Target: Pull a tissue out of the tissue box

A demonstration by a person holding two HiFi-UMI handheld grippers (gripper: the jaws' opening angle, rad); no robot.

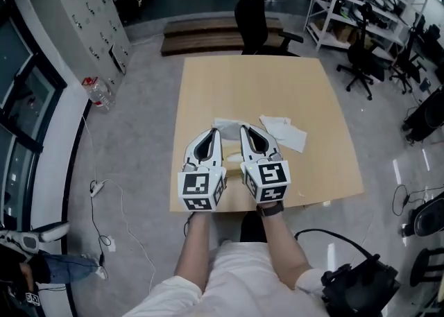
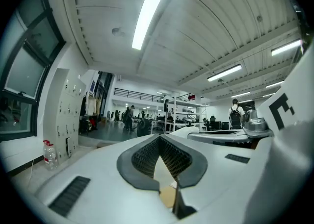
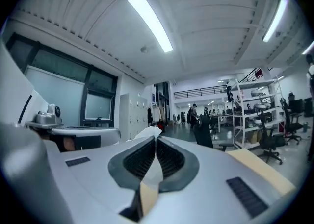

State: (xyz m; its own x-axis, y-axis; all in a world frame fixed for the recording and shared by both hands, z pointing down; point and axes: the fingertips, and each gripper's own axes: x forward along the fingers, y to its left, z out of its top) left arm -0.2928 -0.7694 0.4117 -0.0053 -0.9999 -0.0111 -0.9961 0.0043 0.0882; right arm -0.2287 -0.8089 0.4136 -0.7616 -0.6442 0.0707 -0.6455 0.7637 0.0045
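Wooden table point(image 1: 208, 80) below; tissue point(image 3: 147, 133) pinched in right hand-held gripper point(image 3: 155, 140).

Open lab-office: metal shelving racks point(image 1: 347, 3), office chairs point(image 1: 260, 17), wall lockers point(image 1: 90, 17).

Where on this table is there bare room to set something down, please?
The far half of the table is bare, up to the edge by the black chair; so are its left and right strips. Loose tissues crowd the middle, and the left gripper and right gripper hang over the near part.
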